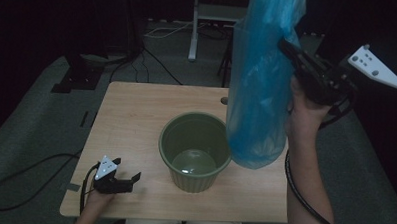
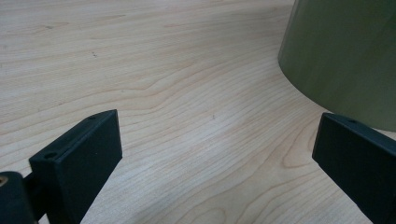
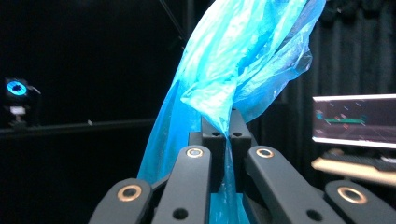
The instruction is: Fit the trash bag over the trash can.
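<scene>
The right gripper [image 3: 223, 133] has its jaws pinched tight on a bunched fold of the blue plastic bag [image 1: 260, 84], high above the table's far right corner. In the right gripper view only a thin twist of film sits between the pads, with loose plastic flaring out above them. That is the first risk, in my judgement: so little film is caught that a quick tug could slide it free or tear it, and the bag would drop.

The bag hangs long and limp from the grip, and its rounded bottom end lies just beside the right rim of the green bin [image 1: 195, 152]; whether it brushes the rim I cannot quite tell from the high view. The bag's mouth looks bunched shut at the jaws, so lowering it as it is would probably pile it up closed inside the bin rather than line it. A swinging bottom could also catch the rim and nudge the light bin across the table [image 1: 131, 119].

The left gripper [image 1: 121, 182] rests on the table near the front left edge, jaws wide apart and holding nothing, with the bin's wall [image 2: 345, 56] just ahead. It steadies neither bin nor bag, so any slip goes unchecked.
</scene>
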`<control>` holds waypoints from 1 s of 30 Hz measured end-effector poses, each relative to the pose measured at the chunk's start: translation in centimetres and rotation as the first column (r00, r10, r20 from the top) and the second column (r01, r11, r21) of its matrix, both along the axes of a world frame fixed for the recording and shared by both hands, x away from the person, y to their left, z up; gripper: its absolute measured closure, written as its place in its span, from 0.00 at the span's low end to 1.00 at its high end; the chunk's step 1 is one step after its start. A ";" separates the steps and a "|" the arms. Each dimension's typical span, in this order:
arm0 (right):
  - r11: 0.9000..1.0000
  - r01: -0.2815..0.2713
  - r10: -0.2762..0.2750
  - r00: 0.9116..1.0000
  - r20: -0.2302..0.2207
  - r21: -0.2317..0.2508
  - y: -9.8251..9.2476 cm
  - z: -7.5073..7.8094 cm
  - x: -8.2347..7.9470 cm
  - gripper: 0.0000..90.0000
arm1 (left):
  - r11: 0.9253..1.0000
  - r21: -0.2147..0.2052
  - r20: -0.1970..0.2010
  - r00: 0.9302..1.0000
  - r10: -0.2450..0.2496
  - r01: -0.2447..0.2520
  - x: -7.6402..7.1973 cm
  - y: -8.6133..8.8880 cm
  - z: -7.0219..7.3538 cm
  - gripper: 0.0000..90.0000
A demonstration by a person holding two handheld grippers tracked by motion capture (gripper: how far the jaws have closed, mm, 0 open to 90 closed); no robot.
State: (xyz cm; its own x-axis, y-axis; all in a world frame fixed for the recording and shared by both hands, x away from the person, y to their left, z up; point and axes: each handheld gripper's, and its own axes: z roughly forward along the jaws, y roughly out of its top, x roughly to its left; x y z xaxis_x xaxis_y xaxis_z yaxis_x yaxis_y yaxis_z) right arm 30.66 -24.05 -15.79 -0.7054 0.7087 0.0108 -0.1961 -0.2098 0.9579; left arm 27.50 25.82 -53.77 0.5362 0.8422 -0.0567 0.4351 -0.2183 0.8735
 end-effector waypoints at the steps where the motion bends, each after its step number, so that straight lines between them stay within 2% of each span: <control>1: 1.000 -0.007 0.007 1.000 0.010 0.005 0.5 0.9 0.2 1.00 | 1.000 -0.001 0.001 1.000 -0.001 0.001 0.0 0.0 0.0 0.02; 2: 1.000 -0.007 0.007 1.000 0.010 0.005 0.5 0.9 0.2 1.00 | 1.000 -0.001 0.000 1.000 -0.001 0.001 0.0 0.0 0.0 0.02; 3: 1.000 -0.017 0.017 1.000 0.021 0.016 1.0 1.8 0.4 1.00 | 1.000 -0.002 0.000 1.000 -0.001 0.001 0.0 0.0 0.0 0.02; 4: 1.000 -0.017 0.017 1.000 0.021 0.016 1.0 1.8 0.4 1.00 | 1.000 -0.001 0.000 1.000 -0.002 0.002 0.0 0.0 0.0 0.02; 7: 0.999 -0.029 0.028 0.999 0.037 0.044 2.1 3.1 0.8 1.00 | 1.000 0.001 0.002 1.000 -0.003 0.003 0.0 0.0 0.0 0.02; 10: 0.998 -0.034 0.032 0.999 0.041 0.051 2.8 3.3 1.0 1.00 | 1.000 -0.003 0.002 1.000 -0.005 0.005 0.0 0.0 0.0 0.02; 13: 0.997 -0.051 0.048 0.998 0.035 0.064 3.9 2.7 1.7 1.00 | 1.000 -0.003 0.005 1.000 -0.005 0.005 0.0 0.1 0.0 0.02; 14: 0.995 -0.068 0.067 0.998 0.020 0.070 4.7 1.9 2.3 1.00 | 1.000 -0.001 0.004 1.000 -0.004 0.004 0.0 0.2 0.0 0.02; 16: 0.995 -0.074 0.073 0.997 0.009 0.071 5.1 1.5 2.5 1.00 | 1.000 -0.006 0.001 1.000 -0.003 0.003 0.0 0.2 0.0 0.02; 18: 0.994 -0.096 0.098 0.995 -0.019 0.059 6.7 -0.3 3.5 1.00 | 1.000 -0.009 0.000 1.000 -0.002 0.002 0.0 0.2 -0.1 0.02; 19: 0.994 -0.096 0.098 0.995 -0.019 0.059 6.7 -0.3 3.5 1.00 | 1.000 -0.008 0.000 1.000 -0.004 0.004 0.0 0.2 0.0 0.02; 20: 0.993 -0.105 0.107 0.994 -0.028 0.061 7.2 -1.0 3.8 1.00 | 1.000 -0.006 0.000 1.000 -0.006 0.006 0.0 0.2 0.0 0.02; 24: 0.986 -0.149 0.156 0.984 -0.086 0.078 8.6 -4.7 5.4 1.00 | 1.000 -0.004 0.000 1.000 -0.007 0.007 0.0 0.3 0.0 0.02; 25: 0.986 -0.149 0.156 0.983 -0.101 0.076 8.8 -5.6 5.7 1.00 | 1.000 -0.007 -0.001 1.000 -0.007 0.007 0.0 0.4 0.0 0.02; 26: 0.986 -0.149 0.156 0.983 -0.101 0.076 8.8 -5.6 5.7 1.00 | 1.000 -0.007 -0.002 1.000 -0.006 0.006 0.0 0.4 0.0 0.02; 28: 0.985 -0.152 0.161 0.979 -0.127 0.076 9.1 -7.2 6.2 1.00 | 1.000 -0.011 0.000 1.000 -0.004 0.004 0.0 0.4 0.0 0.02; 30: 0.984 -0.162 0.173 0.971 -0.167 0.074 9.3 -9.1 6.8 1.00 | 1.000 -0.010 0.000 1.000 -0.006 0.006 0.0 0.3 0.0 0.02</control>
